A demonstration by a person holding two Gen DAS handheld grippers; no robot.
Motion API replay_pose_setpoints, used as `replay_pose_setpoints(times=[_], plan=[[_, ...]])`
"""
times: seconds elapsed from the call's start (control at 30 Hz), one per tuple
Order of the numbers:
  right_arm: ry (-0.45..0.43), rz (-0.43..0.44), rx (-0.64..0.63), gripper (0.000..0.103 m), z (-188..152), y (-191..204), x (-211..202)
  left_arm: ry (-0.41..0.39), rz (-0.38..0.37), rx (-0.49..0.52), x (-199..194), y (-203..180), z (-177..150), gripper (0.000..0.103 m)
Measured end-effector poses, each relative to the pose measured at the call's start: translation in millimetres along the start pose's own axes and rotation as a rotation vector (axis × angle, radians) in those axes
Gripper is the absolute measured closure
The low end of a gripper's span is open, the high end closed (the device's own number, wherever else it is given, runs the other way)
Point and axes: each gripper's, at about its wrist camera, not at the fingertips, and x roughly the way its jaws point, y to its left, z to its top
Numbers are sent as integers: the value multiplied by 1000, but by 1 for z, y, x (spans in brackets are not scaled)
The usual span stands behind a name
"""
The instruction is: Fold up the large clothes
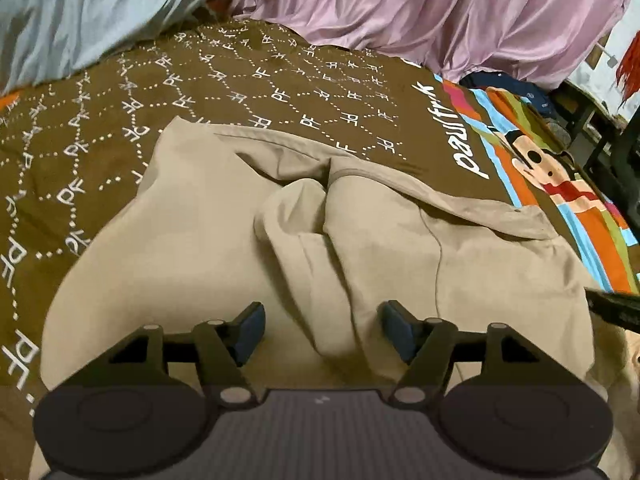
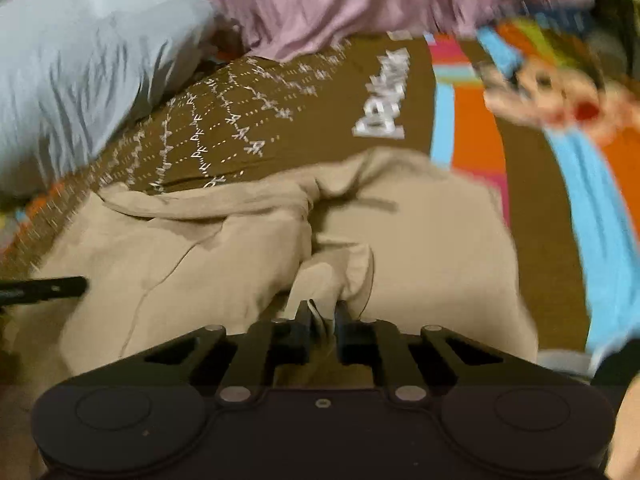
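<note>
A large beige garment (image 1: 208,248) lies rumpled on a brown patterned bedspread (image 1: 120,120), with a raised fold down its middle. My left gripper (image 1: 323,332) hovers over its near part, open, and its blue pads (image 1: 250,330) do not touch the cloth. In the right wrist view, which is blurred, the same beige garment (image 2: 420,248) fills the middle. My right gripper (image 2: 323,316) is shut on a pinched fold of it. A black finger of the left gripper (image 2: 44,290) shows at the left edge there. The right gripper's tip (image 1: 612,308) shows at the right edge of the left wrist view.
A pink sheet (image 1: 440,12) and a pale blue cover (image 1: 88,16) are heaped at the far side of the bed. The bedspread's striped cartoon border (image 1: 560,184) runs along the right. Dark furniture (image 1: 600,128) stands beyond it.
</note>
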Motion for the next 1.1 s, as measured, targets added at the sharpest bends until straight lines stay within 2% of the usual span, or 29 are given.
replay_pose_setpoints(times=[0.07, 0.13, 0.2, 0.23, 0.3, 0.37, 0.43, 0.47, 0.53, 0.67, 0.8, 0.9, 1.03, 1.1], plan=[[-36, -57, -83, 93, 7, 8, 7, -4, -4, 8, -1, 1, -1, 30], [-9, -62, -75, 92, 6, 4, 17, -12, 5, 12, -5, -1, 1, 29], [-22, -99, -105, 82, 4, 7, 11, -59, 5, 7, -15, -2, 3, 30], [-52, -128, -133, 76, 0, 10, 3, -90, 3, 7, -20, -4, 5, 29], [-142, -187, -201, 73, -3, 19, -17, -152, -5, 7, -28, -5, 7, 25], [-226, -213, -266, 66, 2, 32, -29, -180, 1, 11, -28, -9, 11, 23], [-258, -190, -305, 60, 8, 43, -27, -159, 35, 40, -18, -15, 15, 23], [-256, -174, -318, 57, 10, 49, -22, -133, 82, 65, -10, -18, 15, 24], [-230, -135, -336, 58, 9, 59, -6, -86, 134, 103, 4, -21, 12, 25], [-123, -157, -370, 61, -5, 63, 33, -35, 129, 111, 20, -16, 7, 25], [-132, -169, -385, 60, -17, 63, 43, -25, 151, 141, 21, -17, 3, 24], [-151, -151, -342, 57, -13, 63, 21, -17, 154, 142, -4, -17, 4, 22], [-184, -73, -311, 33, -21, 59, -47, -68, 114, 68, -62, -13, -1, 8], [-188, -27, -329, 28, -31, 59, -82, -76, 85, 54, -92, -13, -11, 3]])
